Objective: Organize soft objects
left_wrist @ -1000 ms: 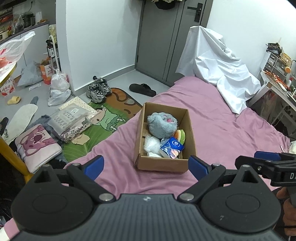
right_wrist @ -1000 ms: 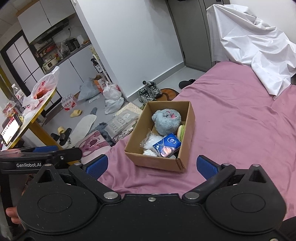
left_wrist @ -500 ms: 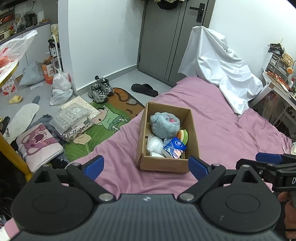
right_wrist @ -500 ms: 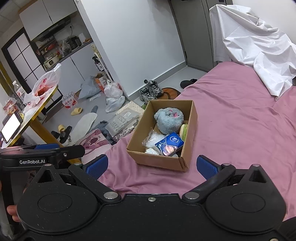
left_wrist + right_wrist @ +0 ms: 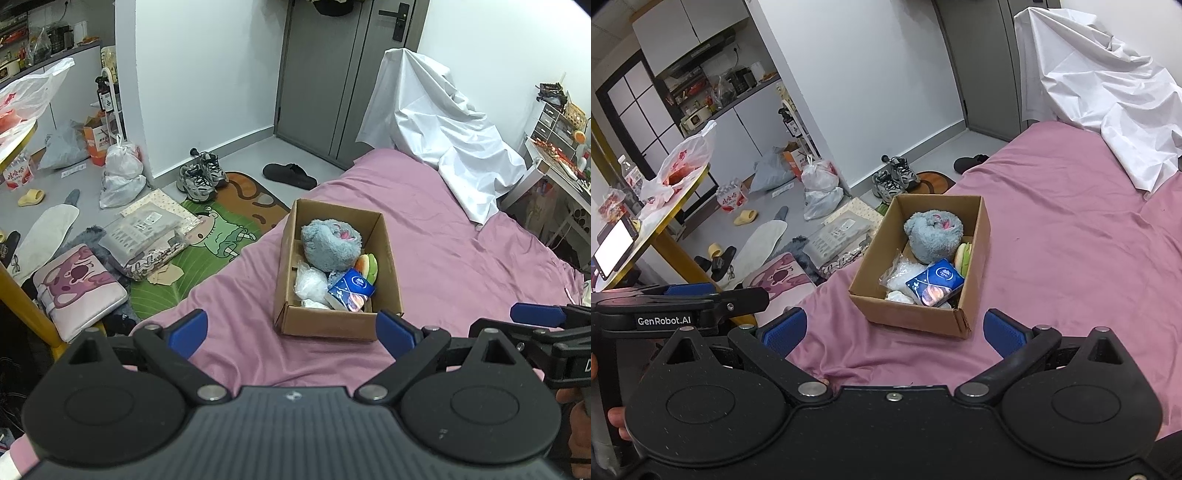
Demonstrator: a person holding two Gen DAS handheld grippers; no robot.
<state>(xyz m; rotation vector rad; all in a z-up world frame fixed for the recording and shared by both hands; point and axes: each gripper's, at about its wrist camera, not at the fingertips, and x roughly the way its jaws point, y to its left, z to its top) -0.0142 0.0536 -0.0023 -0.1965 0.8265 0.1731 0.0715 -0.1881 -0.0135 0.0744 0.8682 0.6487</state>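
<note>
A brown cardboard box (image 5: 334, 324) (image 5: 871, 266) sits on the pink bed (image 5: 461, 266) (image 5: 1071, 251). Inside lie a grey-blue plush toy (image 5: 330, 245) (image 5: 932, 232), a blue tissue pack (image 5: 351, 291) (image 5: 934, 286), a clear plastic bag (image 5: 309, 280) (image 5: 899, 275) and a green-orange soft item (image 5: 369, 266) (image 5: 964, 256). My left gripper (image 5: 291, 332) is open and empty, just in front of the box. My right gripper (image 5: 892, 330) is open and empty, also just short of the box. Each gripper shows at the edge of the other's view.
A white sheet (image 5: 443, 140) (image 5: 1108, 99) is draped at the bed's far end. The floor at left holds sneakers (image 5: 201, 177), a green cartoon mat (image 5: 207, 251), plastic bags (image 5: 120, 177) and a pink pouch (image 5: 77, 284). A yellow-edged table (image 5: 665, 206) stands at left.
Both grippers have drawn back and shifted slightly, so the box sits a little further right in both views. Jaws stay open. Nothing in the box has moved.
</note>
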